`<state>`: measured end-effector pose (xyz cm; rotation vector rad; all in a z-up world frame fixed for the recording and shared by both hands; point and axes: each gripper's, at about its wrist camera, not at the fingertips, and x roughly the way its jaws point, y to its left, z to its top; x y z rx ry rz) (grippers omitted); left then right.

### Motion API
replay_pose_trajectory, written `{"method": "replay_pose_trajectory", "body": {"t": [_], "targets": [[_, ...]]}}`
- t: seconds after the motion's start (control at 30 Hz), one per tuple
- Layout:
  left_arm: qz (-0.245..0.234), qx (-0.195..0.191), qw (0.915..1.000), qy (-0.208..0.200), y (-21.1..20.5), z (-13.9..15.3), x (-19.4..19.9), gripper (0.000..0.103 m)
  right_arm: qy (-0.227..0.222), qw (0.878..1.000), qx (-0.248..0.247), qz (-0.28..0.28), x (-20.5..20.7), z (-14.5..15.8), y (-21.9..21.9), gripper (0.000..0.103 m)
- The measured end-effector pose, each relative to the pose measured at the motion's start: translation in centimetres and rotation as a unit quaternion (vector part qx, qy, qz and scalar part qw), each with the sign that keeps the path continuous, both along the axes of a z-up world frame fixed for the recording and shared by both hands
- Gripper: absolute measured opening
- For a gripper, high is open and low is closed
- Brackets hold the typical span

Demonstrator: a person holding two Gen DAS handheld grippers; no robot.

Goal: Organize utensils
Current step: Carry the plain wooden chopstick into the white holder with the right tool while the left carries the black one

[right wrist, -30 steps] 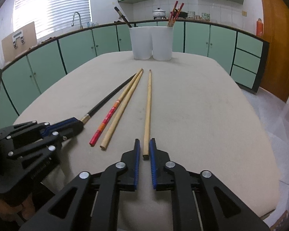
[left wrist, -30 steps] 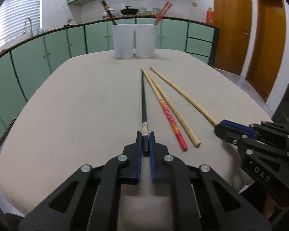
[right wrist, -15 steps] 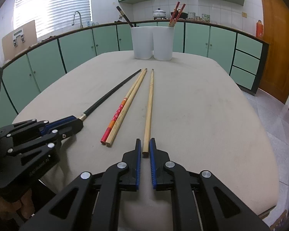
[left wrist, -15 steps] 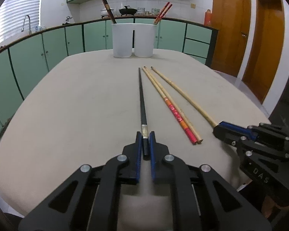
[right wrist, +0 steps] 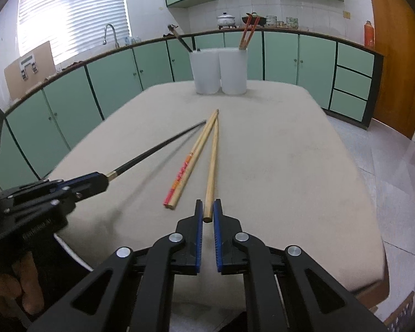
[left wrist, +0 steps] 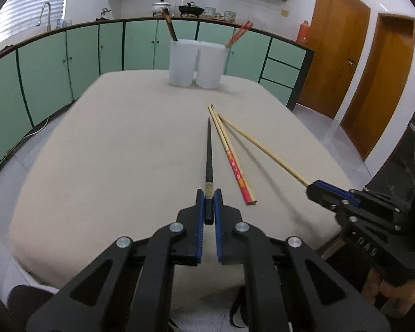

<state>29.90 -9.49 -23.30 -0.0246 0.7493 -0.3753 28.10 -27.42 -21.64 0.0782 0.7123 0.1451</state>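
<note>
My left gripper (left wrist: 208, 197) is shut on the end of a black chopstick (left wrist: 209, 152) and holds it above the table; it also shows in the right wrist view (right wrist: 152, 153). My right gripper (right wrist: 206, 209) is shut on the end of a plain wooden chopstick (right wrist: 213, 163), also lifted; in the left wrist view this chopstick (left wrist: 265, 149) runs to the right gripper (left wrist: 315, 189). A red-ended chopstick (left wrist: 236, 170) and a second plain one (right wrist: 199, 152) lie together on the table.
Two white holders (left wrist: 196, 65) stand side by side at the table's far edge, the left with a dark chopstick, the right with red ones; they also show in the right wrist view (right wrist: 218, 72). The beige table (left wrist: 110, 152) is ringed by green cabinets.
Both grippers have risen and pulled back, each lifting its chopstick off the table. The red-ended and second plain chopstick stay on the table.
</note>
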Motion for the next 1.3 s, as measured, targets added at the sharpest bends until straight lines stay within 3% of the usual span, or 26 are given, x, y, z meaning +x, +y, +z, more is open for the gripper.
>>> {"method": "replay_pose_trajectory", "body": {"t": [0.4, 0.77, 1.03, 1.3], "targets": [[-0.018, 0.003, 0.9998, -0.011, 2.1, 7.7, -0.4, 0.006, -0.015, 0.999, -0.008, 0.036, 0.5, 10.9, -1.3, 0.007], [-0.054, 0.009, 0.9984, 0.01, 2.3, 11.7, 2.1, 0.006, 0.015, 0.996, -0.049, 0.077, 4.5, 15.0, -1.0, 0.007], [-0.075, 0.014, 0.9959, 0.048, 1.7, 13.2, 5.6, 0.006, 0.044, 0.992, -0.07, 0.095, 7.8, 17.1, -0.4, 0.007], [-0.087, 0.035, 0.9955, 0.018, 0.7, 17.6, 7.7, 0.006, 0.058, 0.989, -0.082, 0.106, 10.6, 20.8, -0.2, 0.007]]}}
